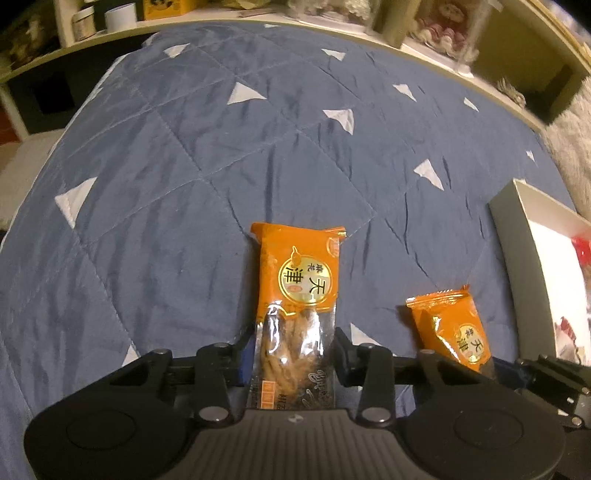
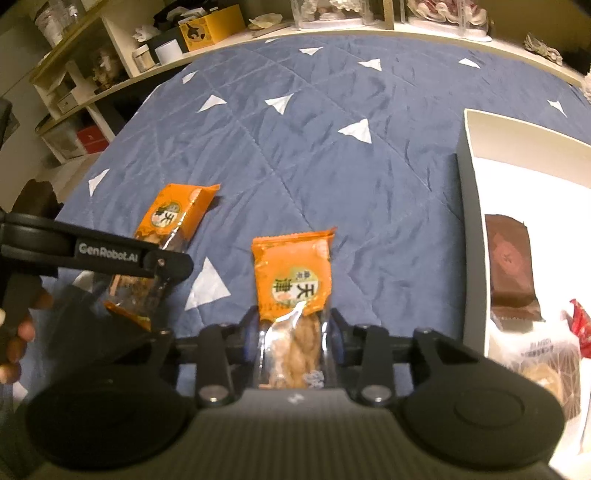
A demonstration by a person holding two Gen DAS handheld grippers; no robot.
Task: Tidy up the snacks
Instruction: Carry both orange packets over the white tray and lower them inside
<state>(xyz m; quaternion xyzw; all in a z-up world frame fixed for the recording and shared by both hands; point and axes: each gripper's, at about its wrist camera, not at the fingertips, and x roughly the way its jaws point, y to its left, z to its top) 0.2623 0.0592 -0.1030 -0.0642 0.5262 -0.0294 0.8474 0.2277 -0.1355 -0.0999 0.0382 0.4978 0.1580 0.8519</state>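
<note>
Two orange snack packets with clear windows showing twisted dough sticks are in hand over a blue quilted cover. My left gripper (image 1: 293, 349) is shut on one packet (image 1: 299, 273), its pads pressing the clear lower half. In the right wrist view that packet (image 2: 173, 218) sticks out tilted beyond the left gripper (image 2: 162, 271). My right gripper (image 2: 291, 332) is shut on the other packet (image 2: 291, 280), which also shows in the left wrist view (image 1: 452, 332). A white open box (image 2: 469, 192) lies to the right.
The box (image 1: 517, 236) holds a brown packet (image 2: 511, 266), a red wrapper (image 2: 580, 325) and a clear bag of biscuits (image 2: 543, 365). Shelves with jars and a yellow carton (image 2: 210, 27) run behind the cover (image 1: 221, 147). A person's hand (image 2: 18, 332) is at the left.
</note>
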